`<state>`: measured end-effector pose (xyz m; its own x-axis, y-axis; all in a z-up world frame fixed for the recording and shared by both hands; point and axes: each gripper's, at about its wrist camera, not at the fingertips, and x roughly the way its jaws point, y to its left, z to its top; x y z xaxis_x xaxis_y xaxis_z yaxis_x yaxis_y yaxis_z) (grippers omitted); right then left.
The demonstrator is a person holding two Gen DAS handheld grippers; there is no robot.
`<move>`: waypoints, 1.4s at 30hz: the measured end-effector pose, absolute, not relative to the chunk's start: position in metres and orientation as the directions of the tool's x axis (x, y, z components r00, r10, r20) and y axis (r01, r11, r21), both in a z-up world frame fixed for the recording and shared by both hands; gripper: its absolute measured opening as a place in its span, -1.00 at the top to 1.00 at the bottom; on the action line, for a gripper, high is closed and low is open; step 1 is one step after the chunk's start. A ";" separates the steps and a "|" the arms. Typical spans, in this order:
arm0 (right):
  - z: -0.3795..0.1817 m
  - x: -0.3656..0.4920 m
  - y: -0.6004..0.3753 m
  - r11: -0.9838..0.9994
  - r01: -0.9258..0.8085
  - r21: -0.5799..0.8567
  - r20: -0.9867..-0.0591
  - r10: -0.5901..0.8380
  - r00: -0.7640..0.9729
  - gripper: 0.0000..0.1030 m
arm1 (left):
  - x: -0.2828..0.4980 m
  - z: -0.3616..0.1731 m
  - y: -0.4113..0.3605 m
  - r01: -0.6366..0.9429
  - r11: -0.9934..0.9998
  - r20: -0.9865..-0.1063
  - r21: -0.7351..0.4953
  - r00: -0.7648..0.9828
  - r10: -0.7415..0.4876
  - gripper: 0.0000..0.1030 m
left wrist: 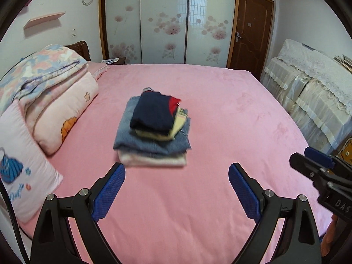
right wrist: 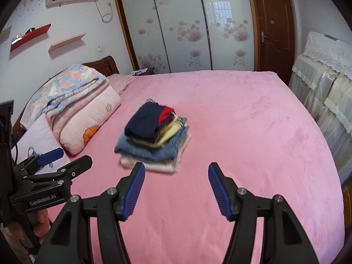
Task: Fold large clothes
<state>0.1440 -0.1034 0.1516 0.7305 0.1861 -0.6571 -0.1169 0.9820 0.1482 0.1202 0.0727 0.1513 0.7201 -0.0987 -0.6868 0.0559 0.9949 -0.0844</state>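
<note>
Currently, both grippers are hovering above the near part of the bed (left wrist: 242,110), and neither is holding anything. The left gripper (left wrist: 177,169) is standing with its blue-padded fingers (left wrist: 109,190) spread wide, with only pink bedspread showing between them. The right gripper (right wrist: 176,168) is likewise standing open, somewhat less wide, and its fingers (right wrist: 134,190) are framing bare bedspread as well; in the left wrist view it is also appearing at the right edge of the frame.

The stack of folded clothes (left wrist: 153,129) is lying near the middle of the bed, well apart from both sets of fingers. It is built in layers: a pale cream piece at the bottom, folded blue denim (right wrist: 151,148) above it, a yellow garment next, and a dark navy garment with a red panel (right wrist: 145,121) on top. Larger pieces are sitting lower, which is probably keeping the stack steady on the soft surface. Its central position is likely leaving free bedspread on all sides for spreading another garment.

Folded quilts (left wrist: 50,88) and a pillow (left wrist: 22,165) are lying along the left side of the bed, clear of the stack.

Judging by the empty fingers and the tidy stack, the folding of these items appears complete. No unfolded garment is showing in either view.
</note>
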 end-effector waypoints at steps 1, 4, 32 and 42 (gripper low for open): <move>0.148 0.134 -0.105 0.982 -0.116 0.146 -0.658 0.184 0.730 -0.17 | 0.106 0.147 0.067 0.058 0.995 -0.693 -0.080 0.714 -0.097 -0.83; 0.134 0.097 -0.110 0.986 -0.106 0.131 -0.661 0.166 0.731 -0.17 | 0.070 0.133 0.055 0.060 0.995 -0.707 -0.075 0.701 -0.096 -0.83; 0.056 -0.048 -0.132 0.989 -0.041 0.139 -0.669 0.125 0.733 -0.27 | -0.060 0.063 0.019 0.045 0.997 -0.731 -0.069 0.677 -0.081 -0.83; 0.051 -0.057 -0.129 0.990 -0.047 0.130 -0.679 0.124 0.723 -0.27 | -0.063 0.057 0.019 0.042 0.996 -0.748 -0.073 0.659 -0.082 -0.83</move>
